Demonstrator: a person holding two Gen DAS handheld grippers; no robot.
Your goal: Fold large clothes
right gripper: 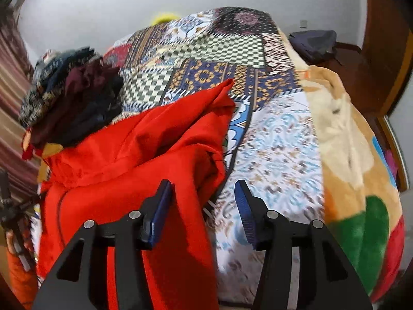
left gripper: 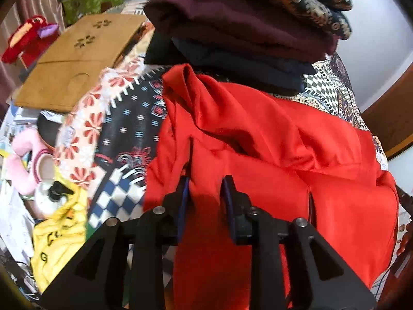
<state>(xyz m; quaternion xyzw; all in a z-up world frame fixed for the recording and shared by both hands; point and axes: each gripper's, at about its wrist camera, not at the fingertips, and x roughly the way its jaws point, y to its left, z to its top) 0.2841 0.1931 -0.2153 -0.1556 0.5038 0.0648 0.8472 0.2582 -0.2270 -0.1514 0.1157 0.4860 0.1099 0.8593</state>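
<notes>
A large red garment [left gripper: 258, 142] lies crumpled on the patchwork bedcover [left gripper: 124, 118]. My left gripper [left gripper: 205, 191] hovers low over its near part, jaws apart, a fold of red cloth lying loose between the blue pads. In the right wrist view the same red garment [right gripper: 142, 142] fills the left half, one corner reaching out over the bedcover [right gripper: 206, 64]. My right gripper [right gripper: 204, 193] stands open at the garment's right edge; red cloth reaches partway into the gap and the sheet shows under the rest.
A stack of folded dark clothes [left gripper: 232, 25] [right gripper: 77, 90] sits just beyond the red garment. A cardboard box [left gripper: 77, 59], plush toys [left gripper: 25, 38], and a yellow cloth [left gripper: 59, 237] crowd the left. A plush blanket [right gripper: 343, 129] covers the bed's right side, a dark bag [right gripper: 312, 41] beyond.
</notes>
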